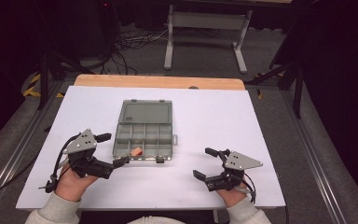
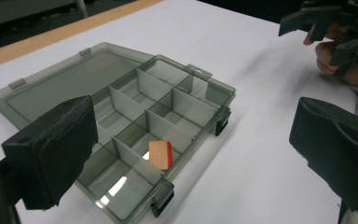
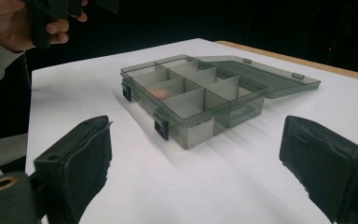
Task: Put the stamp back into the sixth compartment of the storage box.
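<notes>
A smoky grey compartment box (image 1: 166,140) lies open mid-table, its lid (image 1: 145,112) flat behind it. A small tan block with a red edge (image 1: 136,151) rests in a front compartment, seen closer in the left gripper view as the block (image 2: 161,154). My left gripper (image 1: 113,149) stands open at the box's front left corner, nothing between its jaws. My right gripper (image 1: 204,162) is open too, on the bare table right of the box, apart from it. In the right gripper view the box (image 3: 200,133) sits ahead between the jaws, the block a dim orange glow (image 3: 157,92).
White sheet (image 1: 214,116) covers the table, with a wooden strip (image 1: 158,81) along the far edge. Two black latches (image 1: 159,160) hang off the box front. Beyond the table stand a grey desk frame (image 1: 205,37) and floor cables (image 1: 130,44).
</notes>
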The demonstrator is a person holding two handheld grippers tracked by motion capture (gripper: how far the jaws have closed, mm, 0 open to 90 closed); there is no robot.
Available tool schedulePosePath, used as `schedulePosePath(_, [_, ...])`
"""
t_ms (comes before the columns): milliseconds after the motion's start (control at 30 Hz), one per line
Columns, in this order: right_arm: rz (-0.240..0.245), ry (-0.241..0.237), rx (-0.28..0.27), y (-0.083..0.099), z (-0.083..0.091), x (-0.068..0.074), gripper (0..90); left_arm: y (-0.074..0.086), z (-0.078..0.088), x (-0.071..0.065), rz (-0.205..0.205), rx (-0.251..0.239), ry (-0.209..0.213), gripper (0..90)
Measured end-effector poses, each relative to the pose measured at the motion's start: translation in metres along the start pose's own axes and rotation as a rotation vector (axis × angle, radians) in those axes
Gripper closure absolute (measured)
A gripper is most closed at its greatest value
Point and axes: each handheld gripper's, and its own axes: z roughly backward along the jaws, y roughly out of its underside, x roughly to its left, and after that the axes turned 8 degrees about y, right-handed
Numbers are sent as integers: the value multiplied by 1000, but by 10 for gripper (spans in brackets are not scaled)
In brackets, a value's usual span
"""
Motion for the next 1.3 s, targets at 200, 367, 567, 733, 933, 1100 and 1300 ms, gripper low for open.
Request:
schedulePosePath(200, [0,1,1,0,0,0,99,15,9,2,25,-72,-15,23])
schedulePosePath(367, [0,2,1,0,0,0,99,25,13,1,20,-83,-34,25])
schedulePosePath(567, [-1,3,1,0,0,0,99,38,17,5,52,-119,-46,29])
schedulePosePath(733, [-2,3,-2,0,0,0,98,49,18,9,74,-139,-54,33])
schedulePosePath(933, [-2,5,0,0,0,0,96,63,20,14,100,-181,-52,43])
schedulePosePath(1100, [-3,5,-1,0,0,-1,96,73,18,16,104,-181,-61,46])
schedulePosePath(1300, [-3,4,1,1,0,-1,95,84,17,19,130,-197,-67,44])
